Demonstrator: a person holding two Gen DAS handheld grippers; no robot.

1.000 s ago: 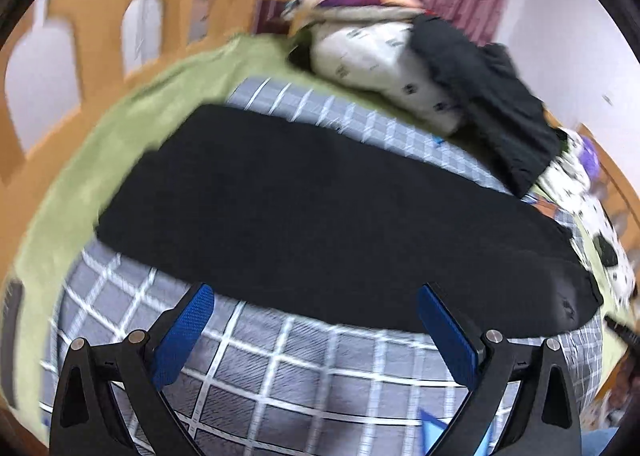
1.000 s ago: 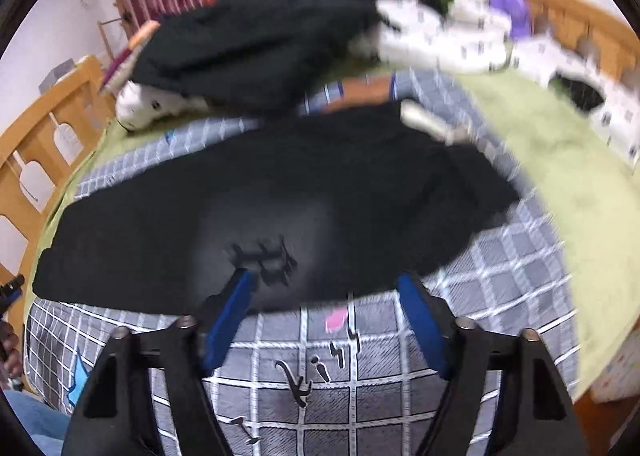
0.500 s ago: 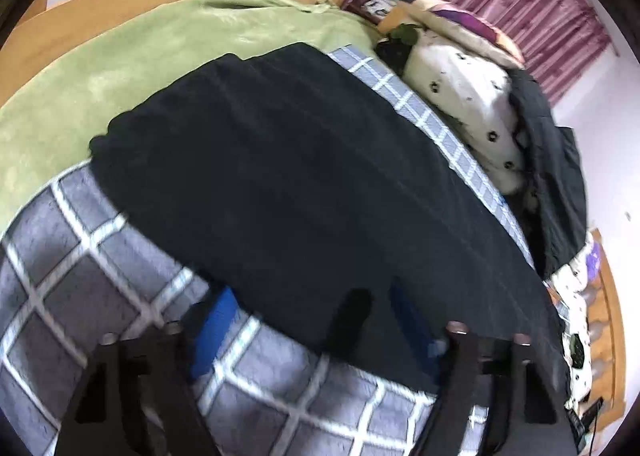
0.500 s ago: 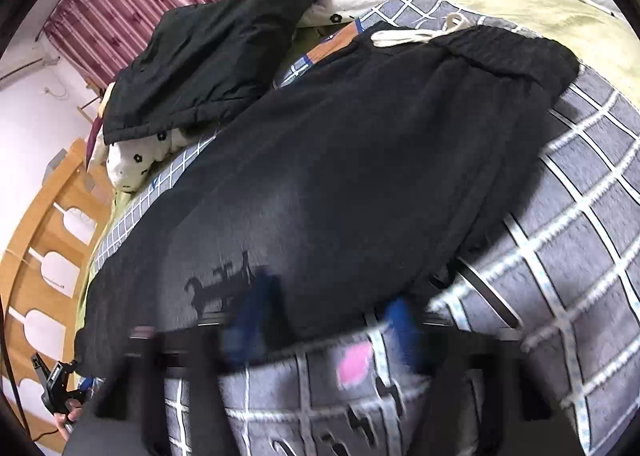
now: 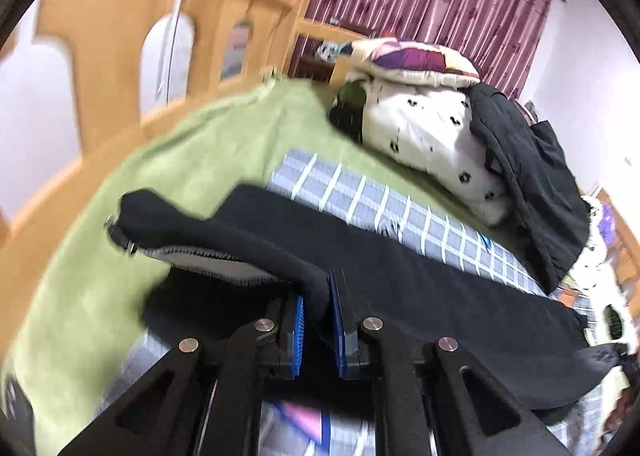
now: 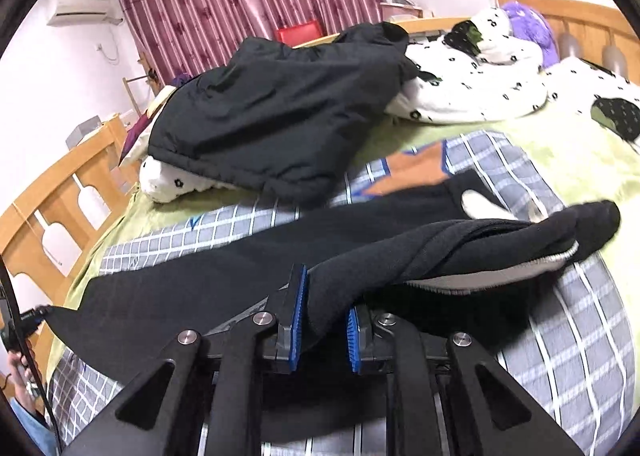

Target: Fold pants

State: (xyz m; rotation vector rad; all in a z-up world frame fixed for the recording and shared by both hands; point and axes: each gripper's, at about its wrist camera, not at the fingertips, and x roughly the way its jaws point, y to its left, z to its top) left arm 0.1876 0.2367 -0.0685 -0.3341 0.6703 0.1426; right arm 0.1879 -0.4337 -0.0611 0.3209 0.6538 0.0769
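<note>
Black pants (image 5: pixel 420 284): soft, matte knit, laid lengthwise on the grey checked sheet (image 5: pixel 400 212); near edge lifted, pale fleecy lining showing.
Your left gripper (image 5: pixel 318 320): ribbed blue pads clamped on a rolled fold of the pants; jaws have just been closing.
Your right gripper (image 6: pixel 326 326): blue pads pinching a thick bunched fold of the same pants (image 6: pixel 280 256); jaws have just been closing.
Green fleece blanket (image 5: pixel 192 160): nappy, beneath the sheet.
Black jacket (image 6: pixel 280 116): smooth, crumpled, draped over the white spotted bedding (image 6: pixel 480 92).
</note>
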